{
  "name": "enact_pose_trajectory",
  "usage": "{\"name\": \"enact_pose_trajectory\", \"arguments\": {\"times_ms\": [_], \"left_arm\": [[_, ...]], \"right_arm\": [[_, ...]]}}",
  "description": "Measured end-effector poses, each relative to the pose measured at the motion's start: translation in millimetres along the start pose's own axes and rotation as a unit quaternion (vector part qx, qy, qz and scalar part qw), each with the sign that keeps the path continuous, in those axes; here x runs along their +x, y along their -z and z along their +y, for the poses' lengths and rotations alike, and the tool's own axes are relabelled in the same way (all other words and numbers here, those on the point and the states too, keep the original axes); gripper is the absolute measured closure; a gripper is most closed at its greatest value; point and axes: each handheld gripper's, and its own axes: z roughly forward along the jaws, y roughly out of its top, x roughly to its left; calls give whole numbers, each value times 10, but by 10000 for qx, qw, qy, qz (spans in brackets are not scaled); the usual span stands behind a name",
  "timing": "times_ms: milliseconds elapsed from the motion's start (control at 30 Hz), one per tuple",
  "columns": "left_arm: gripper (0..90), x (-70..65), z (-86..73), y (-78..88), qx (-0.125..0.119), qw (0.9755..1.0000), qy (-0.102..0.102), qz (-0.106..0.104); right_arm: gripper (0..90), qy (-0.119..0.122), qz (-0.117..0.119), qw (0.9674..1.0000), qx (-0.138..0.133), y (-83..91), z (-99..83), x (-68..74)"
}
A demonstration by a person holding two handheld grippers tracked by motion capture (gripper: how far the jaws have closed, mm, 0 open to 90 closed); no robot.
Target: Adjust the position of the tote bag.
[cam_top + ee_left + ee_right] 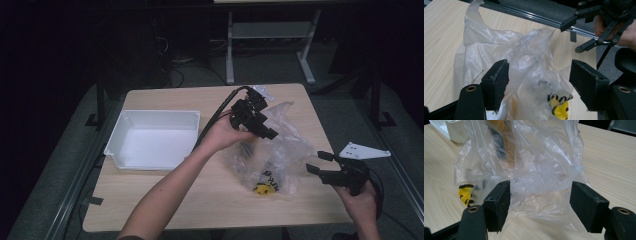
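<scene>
Clear crumpled plastic bag (272,152) lies on the light wooden table (165,200), toward its right edge and nearer the front than the back, with a small yellow-and-black item (262,189) showing through its lower end. The left gripper (265,131) hovers over the bag's top, its jaws standing wide with film between them, not yet pinched. The right gripper (316,161) waits just beside the bag on its right-edge side, jaws spread and holding nothing. To open the bag well, each should probably pinch a single layer of film at the mouth, then draw apart gently so nothing tears. A white rectangular plastic tray (116,137) sits near the left edge.
</scene>
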Motion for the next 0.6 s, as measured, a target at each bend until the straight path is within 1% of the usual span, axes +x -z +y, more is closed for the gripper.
{"name": "enact_pose_trajectory", "arguments": {"times_ms": [67,167,233,367,400,433,533,600], "left_arm": [[315,19,16,-44,36,10000,-5,-73],[319,53,32,-99,117,9999,8,-76],[321,74,36,-127,153,9998,28,-115],[328,86,54,-175,281,9995,-31,-102],[328,93,62,-180,319,9994,-73,-109],[334,91,65,-189,323,9994,-74,-113],[354,89,72,-213,385,9991,-126,-115],[385,89,65,-230,456,9987,-208,-129]], "right_arm": [[325,-19,7,10000,-9,6,0,-1],[325,-28,11,10000,-42,9,-2,-7],[325,-24,13,10000,-46,8,-4,-10],[325,-41,21,10000,-53,8,-6,-12],[325,-42,22,10000,-54,8,-5,-12],[325,-37,25,10000,-60,9,-5,-13],[325,-36,28,10000,-64,11,-5,-11],[325,-36,33,10000,-64,12,-4,-11]]}}
